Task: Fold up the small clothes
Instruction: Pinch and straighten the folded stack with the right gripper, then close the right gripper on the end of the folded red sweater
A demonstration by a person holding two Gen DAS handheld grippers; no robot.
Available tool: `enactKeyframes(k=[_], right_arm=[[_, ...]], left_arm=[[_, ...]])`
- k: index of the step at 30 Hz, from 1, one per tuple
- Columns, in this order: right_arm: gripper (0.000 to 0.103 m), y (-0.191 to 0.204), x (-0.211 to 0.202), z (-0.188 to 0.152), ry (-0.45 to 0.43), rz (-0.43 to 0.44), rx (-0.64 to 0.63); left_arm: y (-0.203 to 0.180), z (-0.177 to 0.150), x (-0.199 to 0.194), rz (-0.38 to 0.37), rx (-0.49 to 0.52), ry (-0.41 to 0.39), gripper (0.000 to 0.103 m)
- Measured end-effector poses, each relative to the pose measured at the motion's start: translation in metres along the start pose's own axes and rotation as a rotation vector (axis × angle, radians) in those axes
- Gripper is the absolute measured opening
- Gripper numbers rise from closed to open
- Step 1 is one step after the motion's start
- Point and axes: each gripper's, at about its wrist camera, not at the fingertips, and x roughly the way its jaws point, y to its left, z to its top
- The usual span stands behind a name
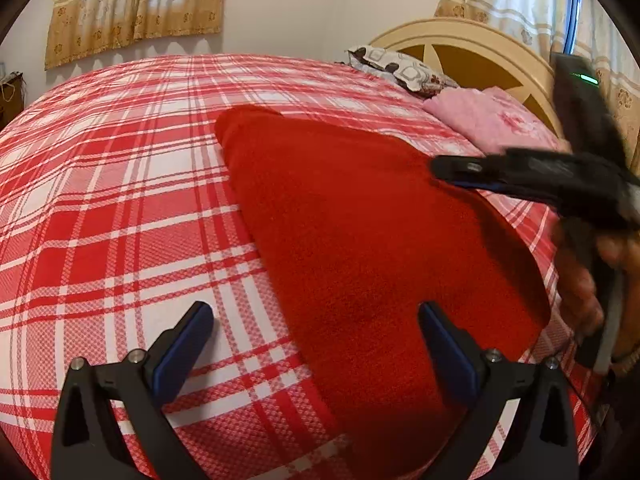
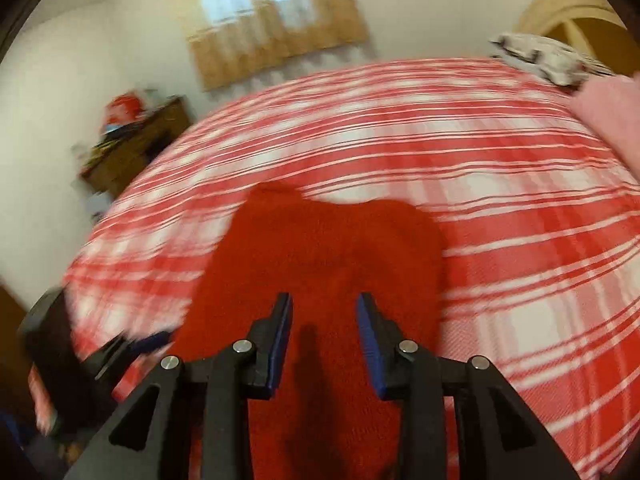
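Your right gripper (image 2: 324, 340), half open and empty, hangs directly over the red knit garment (image 2: 320, 248), whose long axis runs straight ahead of its fingers, while your left gripper (image 1: 316, 344) gapes wide and empty at its edge.

Wide plaid bed (image 1: 120, 200) lies bare to the left of the red garment (image 1: 360, 240), so there's plenty of passing room there. Toward the headboard (image 1: 472, 40), a patterned pillow (image 1: 400, 68) and a pink folded cloth (image 1: 488, 120) block the far corner. The right tool (image 1: 440, 168) hangs over the garment's right edge, crowding that side.
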Motion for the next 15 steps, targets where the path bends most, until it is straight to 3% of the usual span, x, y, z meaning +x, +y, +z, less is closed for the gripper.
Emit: enactKeyframes(k=[5, 11, 15], right_arm=[[0.04, 0.001, 0.006, -0.033, 0.033, -0.09, -0.112], [0.04, -0.025, -0.006, -0.024, 0.033, 0.03, 0.01], [0.042, -0.047, -0.014, -0.011, -0.029, 0.074, 0.113]], left_arm=[[0.011, 0.0, -0.006, -0.008, -0.073, -0.031, 0.103], [0.003, 0.009, 0.005, 0.008, -0.056, 0.003, 0.103], [-0.003, 0.013, 0.017, 0.002, -0.045, 0.037, 0.103]])
